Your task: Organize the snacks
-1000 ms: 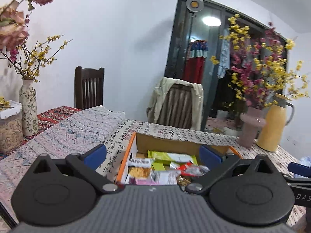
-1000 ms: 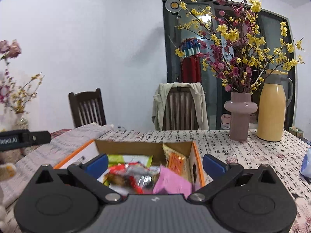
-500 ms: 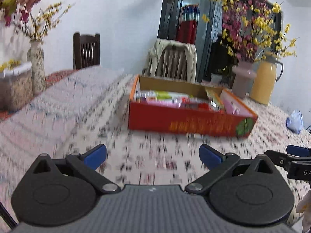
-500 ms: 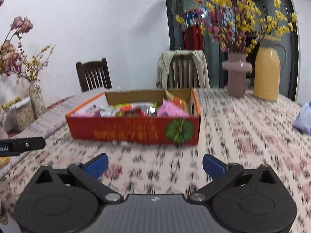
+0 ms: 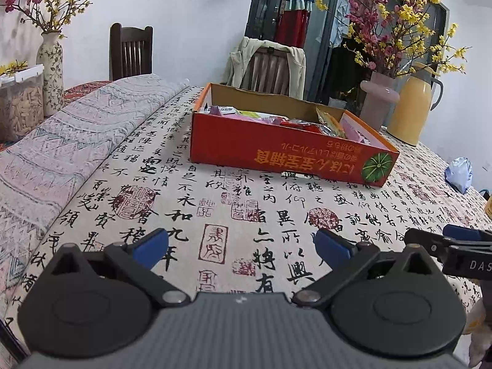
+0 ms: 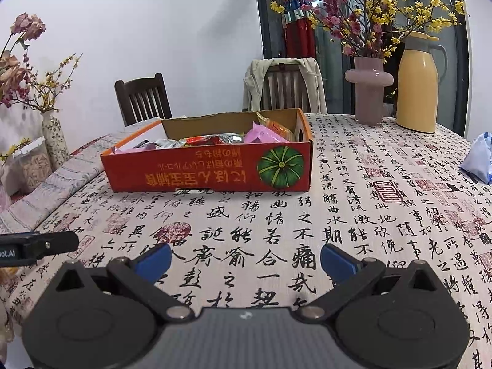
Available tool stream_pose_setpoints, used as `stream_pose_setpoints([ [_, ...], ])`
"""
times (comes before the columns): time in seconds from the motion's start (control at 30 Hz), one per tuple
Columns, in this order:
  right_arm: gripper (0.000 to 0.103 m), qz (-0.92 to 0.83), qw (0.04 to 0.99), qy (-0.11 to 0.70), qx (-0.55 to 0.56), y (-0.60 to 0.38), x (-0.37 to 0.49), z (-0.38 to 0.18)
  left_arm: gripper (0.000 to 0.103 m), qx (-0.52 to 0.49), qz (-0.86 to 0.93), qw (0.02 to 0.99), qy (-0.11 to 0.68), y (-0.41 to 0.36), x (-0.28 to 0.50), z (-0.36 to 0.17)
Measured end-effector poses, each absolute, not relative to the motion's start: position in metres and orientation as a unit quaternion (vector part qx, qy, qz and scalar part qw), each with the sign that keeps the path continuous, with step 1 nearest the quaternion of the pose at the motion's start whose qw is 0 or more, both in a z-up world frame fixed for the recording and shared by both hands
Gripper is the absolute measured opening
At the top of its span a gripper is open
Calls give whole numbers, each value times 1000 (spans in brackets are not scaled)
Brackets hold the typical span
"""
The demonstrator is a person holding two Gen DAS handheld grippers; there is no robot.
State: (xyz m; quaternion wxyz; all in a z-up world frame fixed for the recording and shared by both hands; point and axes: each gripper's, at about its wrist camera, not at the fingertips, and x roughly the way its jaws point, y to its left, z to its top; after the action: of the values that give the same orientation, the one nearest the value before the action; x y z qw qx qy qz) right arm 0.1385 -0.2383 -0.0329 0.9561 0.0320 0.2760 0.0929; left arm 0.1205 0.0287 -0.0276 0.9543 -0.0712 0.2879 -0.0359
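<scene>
Both tools sit low in my frames, well short of the work: the left tool (image 5: 241, 244) and the right tool (image 6: 246, 259) each have their blue pads spread wide with nothing between them, hovering over bare printed cloth. I judge this as a pause or the close of the task, since every snack I can see already lies inside the box and none is loose on the cloth. If more sorting is wanted, the next move calls for bringing a tool forward and over the box's near wall.

Largest first: the surface (image 5: 276, 215) fills the lower half of both views under its calligraphy cloth. The red cardboard box (image 6: 209, 169) stands at center frame, holding the snack packets (image 6: 215, 140). At upper right stand the yellow jug (image 6: 416, 83) and pink vase (image 6: 369, 92), well apart from the box. A blue bag (image 6: 478, 160) lies at the right edge. Nothing blocks the approach.
</scene>
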Motion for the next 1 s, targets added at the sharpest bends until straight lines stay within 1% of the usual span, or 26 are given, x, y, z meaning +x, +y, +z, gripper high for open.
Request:
stream_pose_setpoints([
  [1.0,103,93,955,281,32,-238,140,-34,103,-75,-33,954,289,31,120,-29],
])
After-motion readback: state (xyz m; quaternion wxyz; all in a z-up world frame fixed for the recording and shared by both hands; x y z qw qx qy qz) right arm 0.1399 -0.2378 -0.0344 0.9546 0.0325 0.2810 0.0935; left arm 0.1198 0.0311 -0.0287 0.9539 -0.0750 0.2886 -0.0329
